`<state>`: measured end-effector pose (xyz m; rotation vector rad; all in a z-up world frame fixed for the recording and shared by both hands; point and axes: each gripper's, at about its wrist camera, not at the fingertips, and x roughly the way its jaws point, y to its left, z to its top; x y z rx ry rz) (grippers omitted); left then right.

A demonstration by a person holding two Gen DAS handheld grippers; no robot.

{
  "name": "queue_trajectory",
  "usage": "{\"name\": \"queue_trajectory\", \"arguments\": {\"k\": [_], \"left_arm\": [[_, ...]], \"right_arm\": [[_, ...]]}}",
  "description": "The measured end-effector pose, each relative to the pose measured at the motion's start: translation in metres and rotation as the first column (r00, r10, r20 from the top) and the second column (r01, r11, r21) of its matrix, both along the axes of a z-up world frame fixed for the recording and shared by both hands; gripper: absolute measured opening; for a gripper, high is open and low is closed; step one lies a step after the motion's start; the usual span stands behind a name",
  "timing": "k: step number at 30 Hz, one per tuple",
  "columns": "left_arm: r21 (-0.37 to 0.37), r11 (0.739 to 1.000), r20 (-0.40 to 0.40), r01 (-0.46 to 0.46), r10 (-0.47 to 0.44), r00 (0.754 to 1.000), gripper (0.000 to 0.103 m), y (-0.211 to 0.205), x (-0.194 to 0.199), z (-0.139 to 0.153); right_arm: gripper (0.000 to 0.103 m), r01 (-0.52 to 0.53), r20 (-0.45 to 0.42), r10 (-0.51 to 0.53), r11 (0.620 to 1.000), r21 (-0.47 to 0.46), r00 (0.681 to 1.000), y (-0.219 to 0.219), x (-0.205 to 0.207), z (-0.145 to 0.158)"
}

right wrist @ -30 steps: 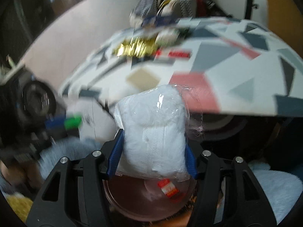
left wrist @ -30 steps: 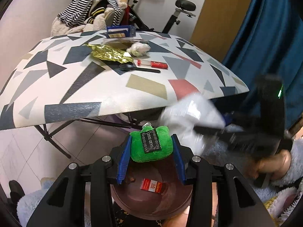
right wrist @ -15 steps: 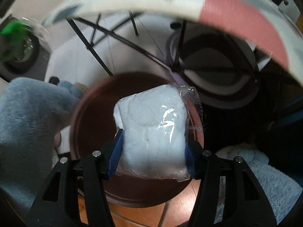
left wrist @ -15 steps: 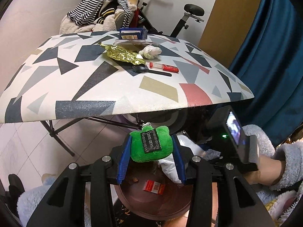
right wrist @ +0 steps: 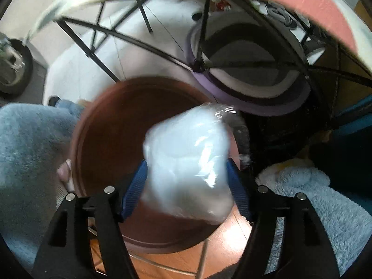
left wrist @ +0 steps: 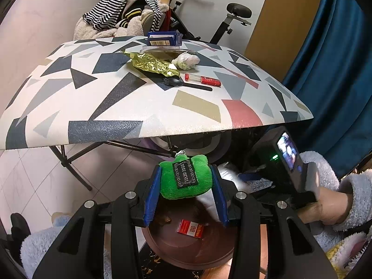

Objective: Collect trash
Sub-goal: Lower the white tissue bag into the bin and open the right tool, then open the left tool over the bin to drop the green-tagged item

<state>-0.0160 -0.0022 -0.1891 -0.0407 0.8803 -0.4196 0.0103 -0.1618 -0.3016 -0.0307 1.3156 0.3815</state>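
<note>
Roughly halfway, judging by how things are lying. Already sitting inside the bin [left wrist: 186, 253]: a red packet [left wrist: 190, 229] and a small brown scrap [left wrist: 164, 219].

Hovering over the bin's mouth with the right gripper [right wrist: 186, 165], carrying a white bundle in clear plastic [right wrist: 186, 151] between the pads. Being too blurred to tell whether the pads are pressing on it or letting it go. Looking like a drop not yet finished.

Clamping a green plush toy [left wrist: 186, 183] in the left gripper [left wrist: 185, 174] just above the bin's near rim, both pads pressing into its sides and squeezing it. Seeming an odd piece of trash, so possibly not heading in.

Still waiting up beyond the bin, on the desk [left wrist: 116, 107]: a crumpled gold wrapper [left wrist: 153, 64], a wad of tissue [left wrist: 187, 61], a black fork [left wrist: 186, 84], a red tube [left wrist: 202, 80] and, furthest from the bin, a blue box [left wrist: 162, 39].

Crowding the space just behind the bin: black desk legs [left wrist: 69, 162] and a purple-rimmed basin [right wrist: 251, 88] under the desk. Overhanging the bin's far side with the desk edge, so calling for a lift clear of it before reaching again. Working close together over the bin with both grippers, risking a knock. Standing far past the bin, out of the way: an exercise bike [left wrist: 232, 16] and a heap of clothes [left wrist: 121, 16].
</note>
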Motion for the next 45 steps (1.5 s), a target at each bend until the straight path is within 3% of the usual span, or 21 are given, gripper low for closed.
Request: {"name": "queue_trajectory", "arguments": {"k": [2,7,10,15,29,36,45], "left_arm": [[0.001,1.000,-0.001,0.000,0.000,1.000,0.041,0.000,0.000,-0.001],[0.002,1.000,0.002,0.001,-0.001,1.000,0.041,-0.001,0.000,-0.001],[0.005,1.000,-0.002,0.002,-0.002,1.000,0.041,-0.002,0.000,-0.002],[0.010,1.000,-0.011,0.015,-0.015,1.000,0.041,-0.005,0.002,-0.005],[0.075,0.981,-0.025,0.178,-0.177,0.984,0.041,-0.063,0.018,-0.016],[0.122,0.964,-0.072,0.236,-0.229,0.971,0.041,-0.084,0.024,-0.038],[0.139,0.963,-0.107,0.231,-0.218,0.970,0.043,-0.082,0.027,-0.054]], "right_arm": [[0.078,-0.005,0.045,0.002,0.998,0.055,0.999,-0.002,-0.003,0.012],[0.082,0.023,0.187,-0.050,0.990,0.141,0.981,-0.013,-0.011,0.048],[0.089,0.051,0.324,-0.123,0.974,0.221,0.938,-0.029,-0.020,0.079],[0.093,0.077,0.448,-0.185,0.966,0.248,0.875,-0.047,-0.022,0.110],[0.094,0.137,0.539,-0.258,0.957,0.254,0.802,-0.092,-0.001,0.169],[0.094,0.130,0.541,-0.244,0.962,0.239,0.805,-0.096,0.003,0.176],[0.095,0.134,0.527,-0.234,0.966,0.221,0.817,-0.091,0.006,0.174]]}}
